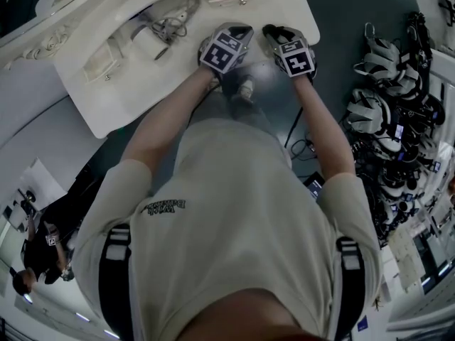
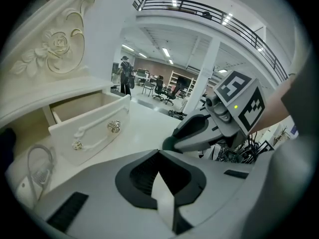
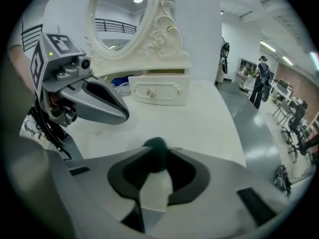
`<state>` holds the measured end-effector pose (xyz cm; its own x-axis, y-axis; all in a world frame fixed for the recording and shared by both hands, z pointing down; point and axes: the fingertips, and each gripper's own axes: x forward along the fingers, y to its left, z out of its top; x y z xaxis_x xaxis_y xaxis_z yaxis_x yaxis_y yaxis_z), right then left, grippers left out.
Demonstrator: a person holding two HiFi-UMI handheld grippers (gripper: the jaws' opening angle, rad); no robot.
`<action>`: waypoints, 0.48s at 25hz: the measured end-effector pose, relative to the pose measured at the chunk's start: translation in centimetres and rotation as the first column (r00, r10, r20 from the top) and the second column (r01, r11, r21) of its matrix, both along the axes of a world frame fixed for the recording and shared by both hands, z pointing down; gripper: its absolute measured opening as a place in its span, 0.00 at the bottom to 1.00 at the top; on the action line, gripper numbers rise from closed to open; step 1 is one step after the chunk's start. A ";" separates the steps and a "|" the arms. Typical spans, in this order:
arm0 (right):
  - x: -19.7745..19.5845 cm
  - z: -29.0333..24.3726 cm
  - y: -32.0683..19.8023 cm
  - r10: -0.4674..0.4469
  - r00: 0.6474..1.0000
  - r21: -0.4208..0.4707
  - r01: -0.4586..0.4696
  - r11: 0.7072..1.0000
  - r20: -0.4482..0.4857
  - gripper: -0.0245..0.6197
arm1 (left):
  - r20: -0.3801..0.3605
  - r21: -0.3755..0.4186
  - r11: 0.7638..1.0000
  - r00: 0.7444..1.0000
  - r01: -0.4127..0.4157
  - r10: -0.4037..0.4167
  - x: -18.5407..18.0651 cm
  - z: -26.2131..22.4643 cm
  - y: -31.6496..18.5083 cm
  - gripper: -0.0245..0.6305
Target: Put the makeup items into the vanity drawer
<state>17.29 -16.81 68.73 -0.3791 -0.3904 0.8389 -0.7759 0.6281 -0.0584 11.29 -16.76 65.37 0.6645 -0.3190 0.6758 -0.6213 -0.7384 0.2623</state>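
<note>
Both grippers hover over the near edge of the white vanity table. In the right gripper view my right gripper is shut on a small dark green round makeup item at its fingertips; the same item shows at that gripper's tip in the left gripper view. My left gripper has its jaws together with nothing between them, just left of the right one. An open drawer with a scrolled handle stands to the left gripper's left. A second small drawer sits under the mirror shelf.
A tangle of clear cord and small items lies on the table by the left drawer. The oval carved mirror rises at the back. Headsets and cables are heaped on the floor to the right. A person stands at lower left.
</note>
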 end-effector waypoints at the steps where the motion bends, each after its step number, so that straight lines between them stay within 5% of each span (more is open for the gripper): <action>1: 0.1 -0.2 -0.1 0.001 1.000 0.014 -0.001 1.000 -0.002 0.10 | -0.004 0.002 1.000 1.000 0.005 -0.005 0.0 -0.2 0.0 0.04; 12: -0.4 -3.1 -0.1 0.014 0.998 0.076 -0.018 0.997 0.053 0.08 | -0.014 0.039 0.998 0.998 0.054 -0.053 -1.5 -2.3 0.1 0.04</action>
<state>16.84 -16.90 65.62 -0.4154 -0.4588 0.7855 -0.7830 0.6199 -0.0520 9.78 -16.66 63.05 0.6542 -0.3805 0.6536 -0.6571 -0.7139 0.2421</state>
